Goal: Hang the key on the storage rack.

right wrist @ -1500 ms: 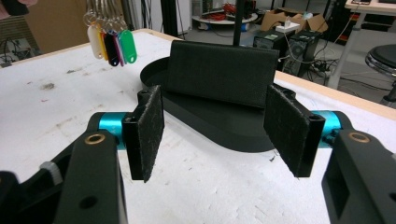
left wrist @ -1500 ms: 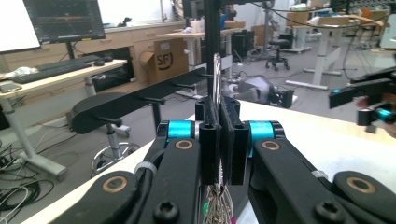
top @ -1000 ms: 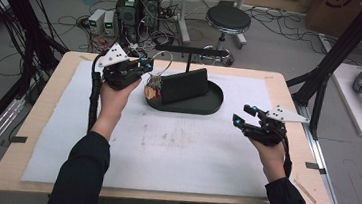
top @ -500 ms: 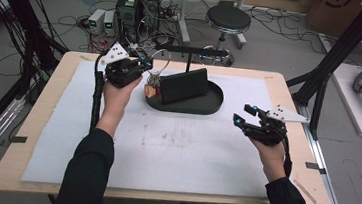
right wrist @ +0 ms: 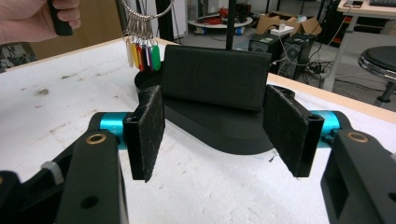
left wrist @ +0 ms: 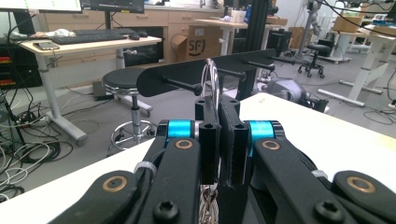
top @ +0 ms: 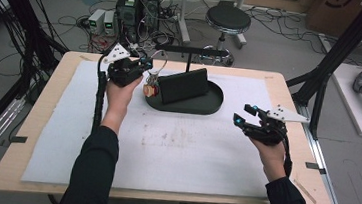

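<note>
Between closed jaws, key ring (left wrist: pixel 211 88)

Two tools are on hand: the left tool (top: pixel 145 64) at upper left of the high view and the right tool (top: pixel 244 114) at right. One worktop (top: pixel 290 95) carries one white mat (top: pixel 164 150), one dark oval tray (top: pixel 212 104), one black block (top: pixel 183 85) and one key ring (right wrist: pixel 140 35) of coloured tags.
</note>
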`<state>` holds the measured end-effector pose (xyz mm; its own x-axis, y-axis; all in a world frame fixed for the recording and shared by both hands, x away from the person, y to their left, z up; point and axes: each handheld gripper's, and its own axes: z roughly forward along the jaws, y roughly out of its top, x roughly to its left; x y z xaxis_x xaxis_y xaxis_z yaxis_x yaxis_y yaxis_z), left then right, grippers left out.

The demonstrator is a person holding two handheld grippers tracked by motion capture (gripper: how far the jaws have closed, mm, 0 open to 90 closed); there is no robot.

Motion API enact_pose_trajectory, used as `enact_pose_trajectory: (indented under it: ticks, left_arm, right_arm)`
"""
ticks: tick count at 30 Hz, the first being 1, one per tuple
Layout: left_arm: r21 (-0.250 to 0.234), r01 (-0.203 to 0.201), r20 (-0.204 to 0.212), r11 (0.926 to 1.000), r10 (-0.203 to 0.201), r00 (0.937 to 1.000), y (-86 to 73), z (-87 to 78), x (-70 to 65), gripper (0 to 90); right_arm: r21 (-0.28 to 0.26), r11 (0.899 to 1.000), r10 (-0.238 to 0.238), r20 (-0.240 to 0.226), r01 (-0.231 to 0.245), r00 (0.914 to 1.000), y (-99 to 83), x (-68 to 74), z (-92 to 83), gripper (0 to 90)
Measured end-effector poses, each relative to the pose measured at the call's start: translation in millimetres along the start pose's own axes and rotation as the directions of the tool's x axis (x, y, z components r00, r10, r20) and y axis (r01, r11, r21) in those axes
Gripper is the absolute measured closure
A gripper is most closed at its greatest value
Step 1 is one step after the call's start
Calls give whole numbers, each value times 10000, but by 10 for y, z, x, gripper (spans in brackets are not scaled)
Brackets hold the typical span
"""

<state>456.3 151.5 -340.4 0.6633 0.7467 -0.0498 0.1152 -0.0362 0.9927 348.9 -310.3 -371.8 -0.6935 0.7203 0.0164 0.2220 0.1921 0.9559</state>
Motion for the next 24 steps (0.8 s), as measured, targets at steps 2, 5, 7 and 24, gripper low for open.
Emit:
enact_pose_trajectory:
  ticks: [2,5,7,24]
  left_arm:
    - [-19,145,-22,9999,-145,9999,-15,9,19,865]
    - [16,268,-105,9996,-268,9996,-32,16,49,865]
    - [30,312,-129,9995,-311,9994,-42,21,64,865]
    - [265,507,-598,9984,-490,9970,-115,93,115,860]
  right_arm:
    - [7,10000,-6,-3,6,10000,-1,-2,1,396]
    - [2,10000,-13,-1,13,10000,-1,-1,1,396]
    - [11,10000,-14,5,14,10000,0,-1,1,397]
    - [40,10000,-7,-42,7,10000,-2,-1,5,398]
